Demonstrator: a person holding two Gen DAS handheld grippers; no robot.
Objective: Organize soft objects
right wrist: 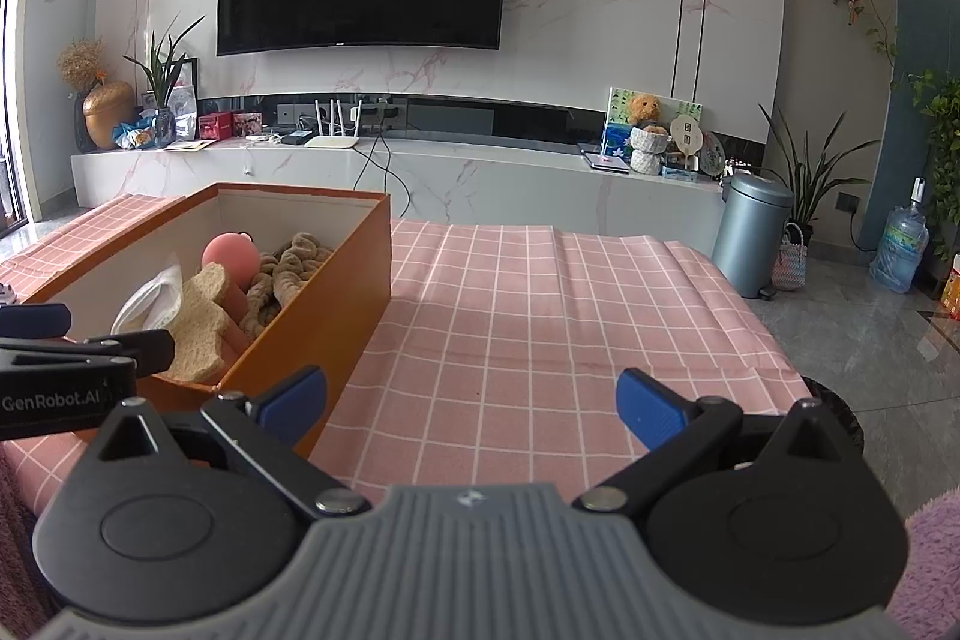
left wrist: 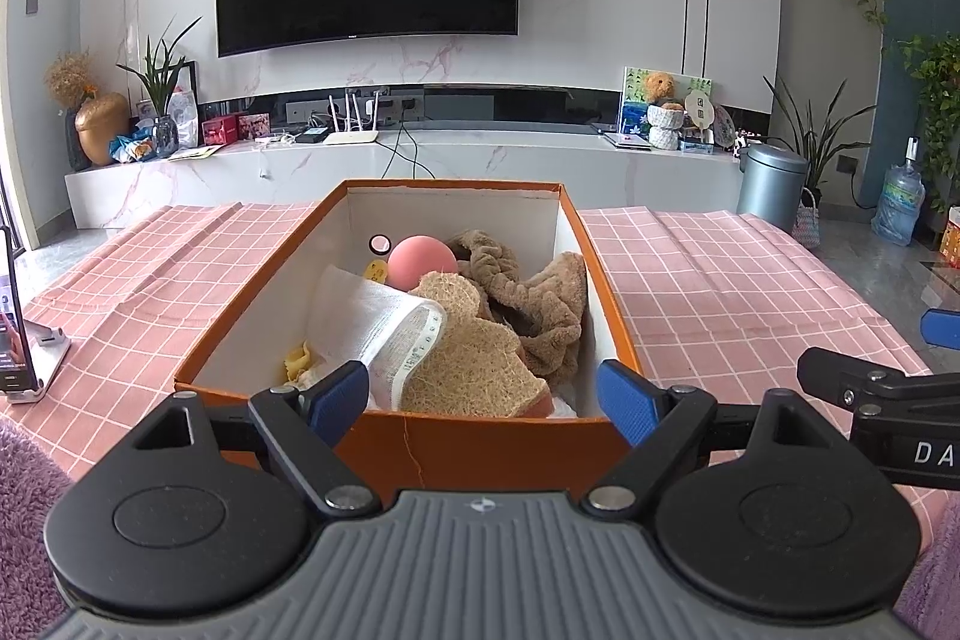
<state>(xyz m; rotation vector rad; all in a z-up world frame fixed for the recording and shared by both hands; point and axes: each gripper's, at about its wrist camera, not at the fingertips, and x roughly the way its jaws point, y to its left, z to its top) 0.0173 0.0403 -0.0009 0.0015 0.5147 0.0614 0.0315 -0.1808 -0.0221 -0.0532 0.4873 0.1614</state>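
1. An orange box (left wrist: 480, 439) sits on a bench covered with a pink checked cloth (left wrist: 720, 292). The box is long and narrow, and its long axis runs from the near edge of the bench toward the far edge.

2. The soft things lie inside the box: a white mesh cloth (left wrist: 384, 316) at the near left, a tan loofah pad (left wrist: 474, 358) at the near middle, a brown towel (left wrist: 540, 304) along the right wall, and a pink ball (left wrist: 420, 262) toward the far end.

3. The left hand-held gripper (left wrist: 483, 397) sits at the near short end of the box, looking straight down its length. Its jaws are spread wide and hold nothing. Its blue fingertips (left wrist: 339, 397) appear level with the near wall, one toward each near corner. The loofah pad and mesh cloth lie directly ahead of it, just past that wall.

4. The right hand-held gripper (right wrist: 474, 403) is over bare cloth to the right of the box, its jaws also wide and holding nothing. From it, the box lies ahead and to the left.

5. Judgement: the left hand-held gripper is the nearer one to the box contents. No soft thing is visible outside the box, so the sorting looks close to done.
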